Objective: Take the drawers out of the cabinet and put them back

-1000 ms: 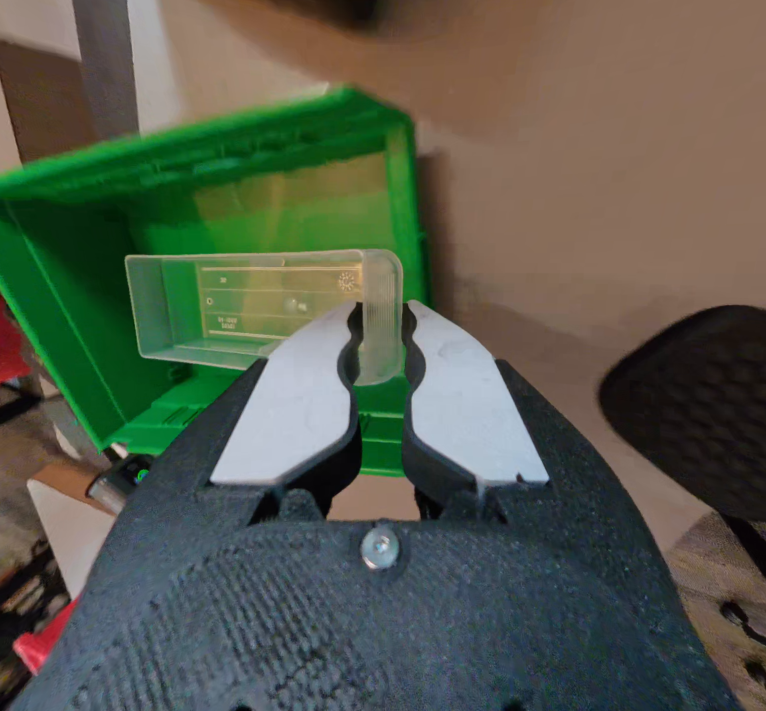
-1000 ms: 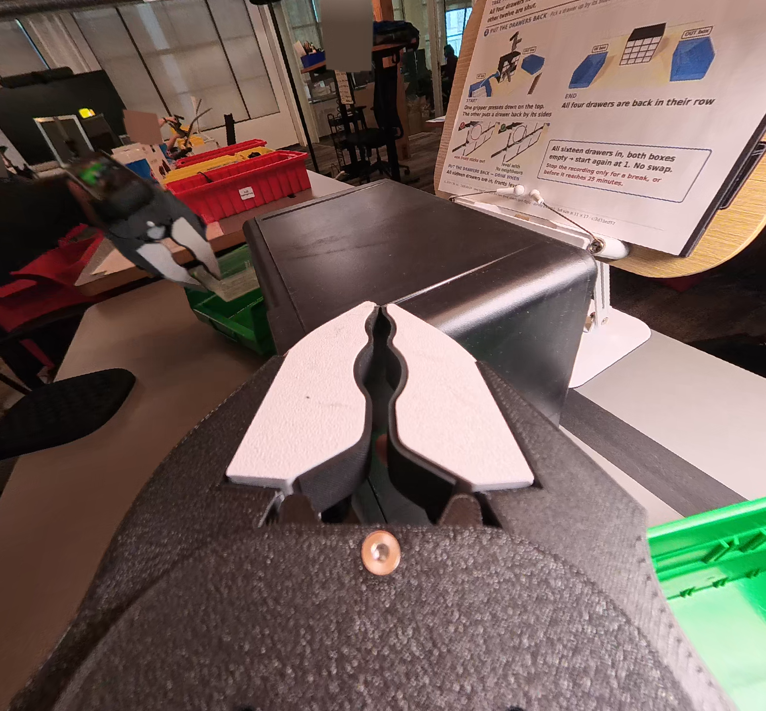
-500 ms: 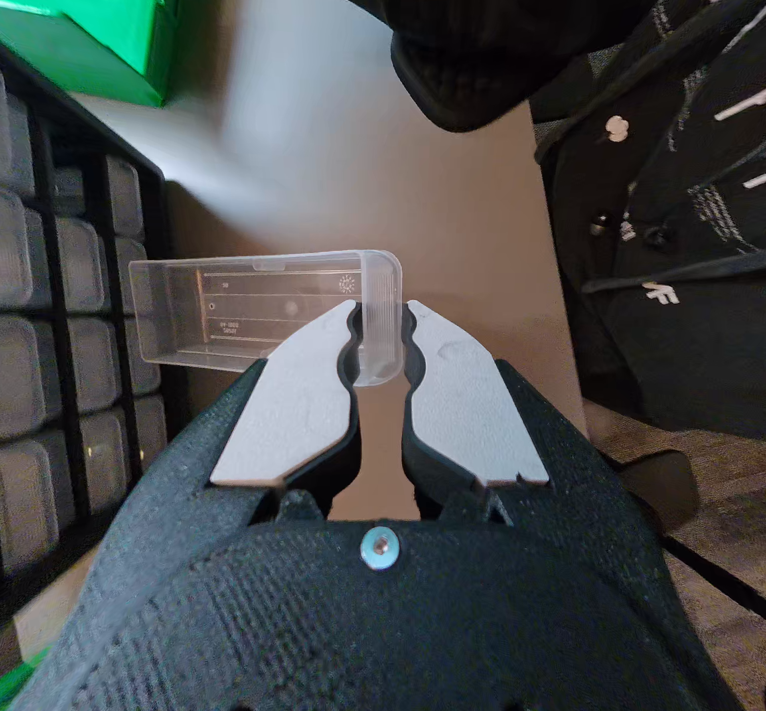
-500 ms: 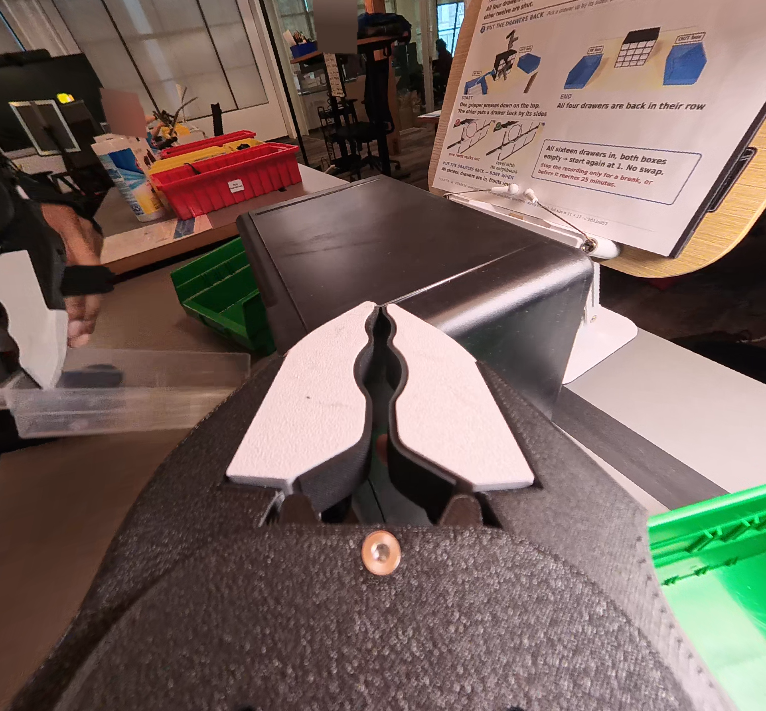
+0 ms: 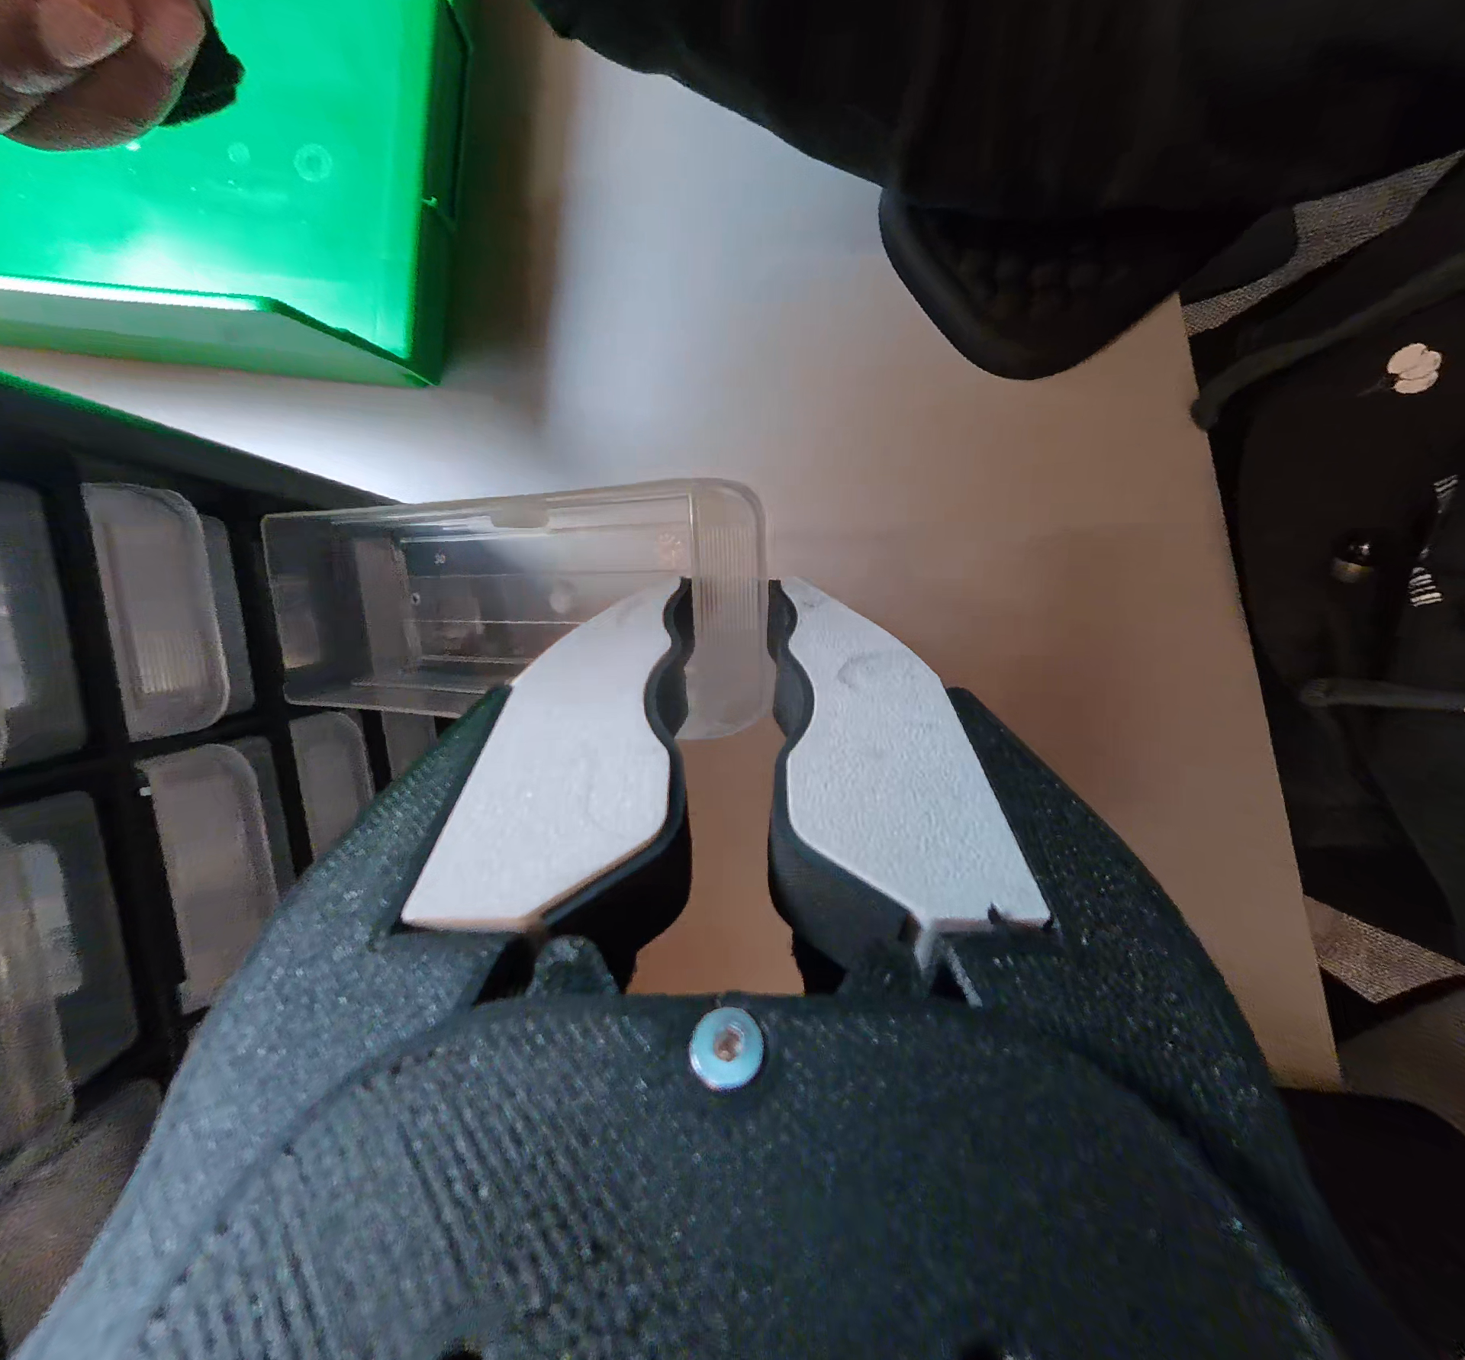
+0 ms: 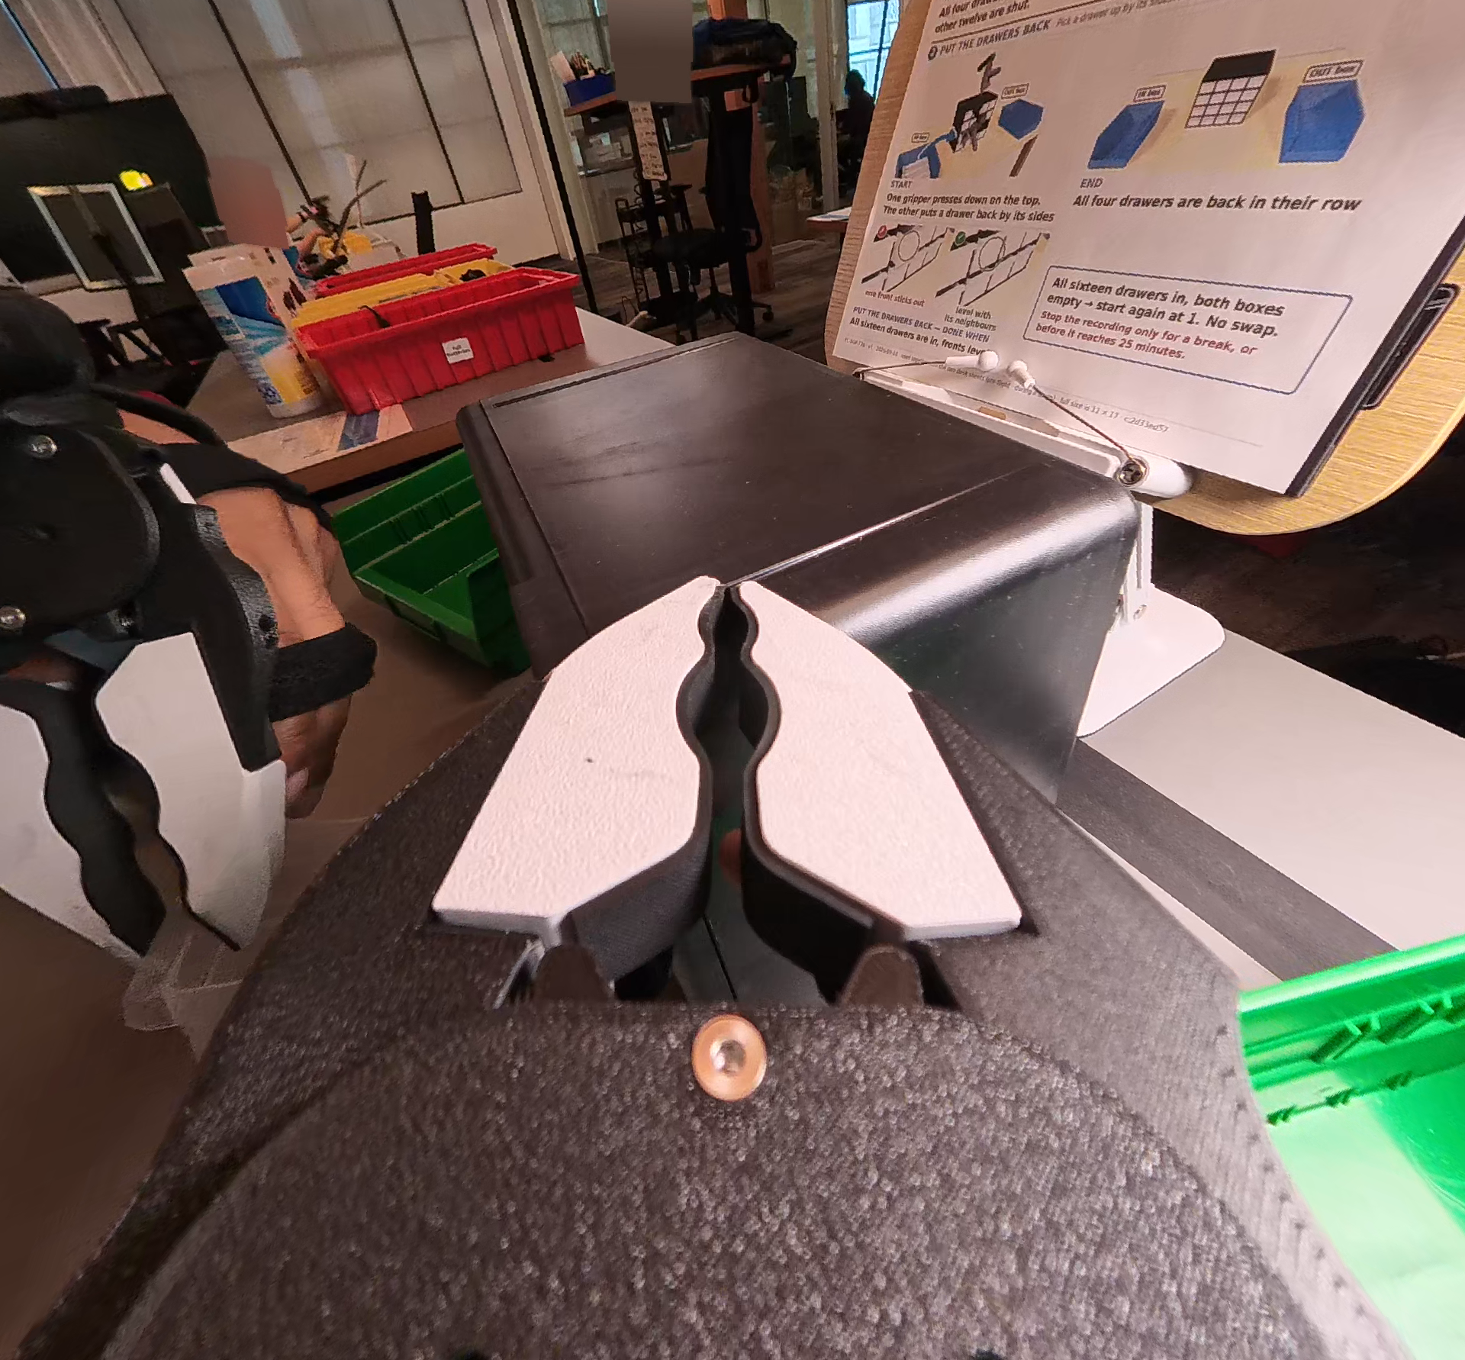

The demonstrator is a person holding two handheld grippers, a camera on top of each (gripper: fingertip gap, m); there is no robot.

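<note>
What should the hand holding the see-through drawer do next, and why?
Probably ease the clear plastic drawer leftward toward the black cabinet. The left gripper has its jaws clamped on the drawer's front end, its open back end already points at the grid of shut drawers, and the right gripper rests shut on the cabinet's top.

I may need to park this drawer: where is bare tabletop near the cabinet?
Bare tabletop lies between the green bin, the cabinet front and the person's dark sleeve. The cabinet face is crowded with drawers.
</note>
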